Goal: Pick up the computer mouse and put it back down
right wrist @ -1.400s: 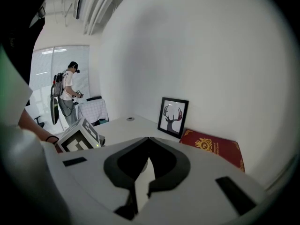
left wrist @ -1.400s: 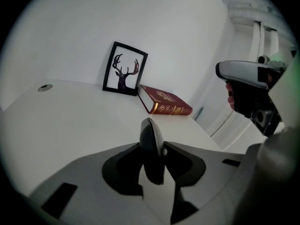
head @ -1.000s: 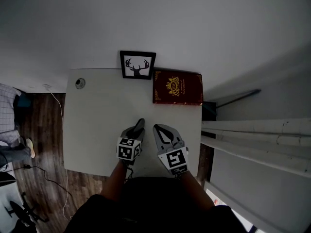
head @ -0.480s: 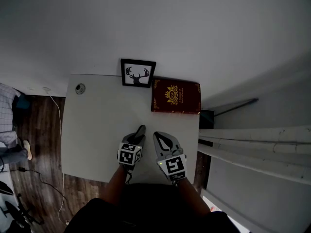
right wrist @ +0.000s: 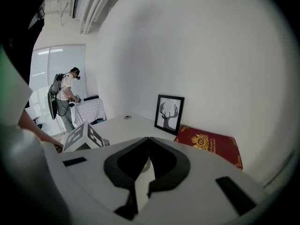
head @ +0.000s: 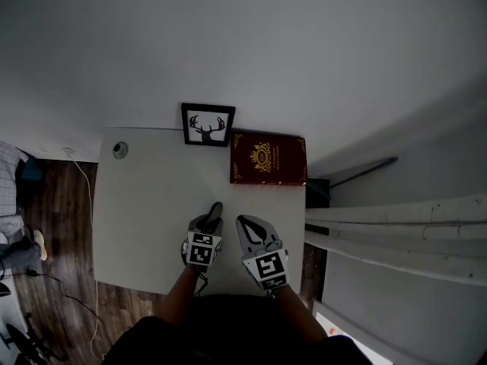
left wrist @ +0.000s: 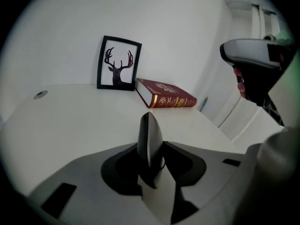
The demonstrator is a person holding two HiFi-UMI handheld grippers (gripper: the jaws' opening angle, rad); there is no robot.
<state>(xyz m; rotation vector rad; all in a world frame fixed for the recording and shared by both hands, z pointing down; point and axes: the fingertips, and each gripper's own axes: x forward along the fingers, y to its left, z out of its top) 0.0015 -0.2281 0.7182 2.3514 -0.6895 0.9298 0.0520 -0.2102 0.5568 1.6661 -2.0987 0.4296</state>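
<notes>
The dark computer mouse (left wrist: 149, 135) stands on edge between the jaws of my left gripper (left wrist: 151, 149), which is shut on its two sides. In the head view the computer mouse (head: 214, 211) pokes out ahead of the left gripper (head: 208, 225) over the near part of the white table (head: 144, 204). Just to its right, my right gripper (head: 247, 223) is shut. In the right gripper view the tips of the right gripper (right wrist: 148, 138) meet with nothing between them.
A framed deer picture (head: 207, 125) leans on the wall at the table's back edge, with a red book (head: 268, 159) lying beside it. A round grommet (head: 119, 150) sits in the far left corner. A person (right wrist: 65, 97) stands far off to the left.
The head view has drifted, so the table sits a little lower and further left. The left gripper has rolled slightly with the mouse still in it. The right gripper has kept still.
</notes>
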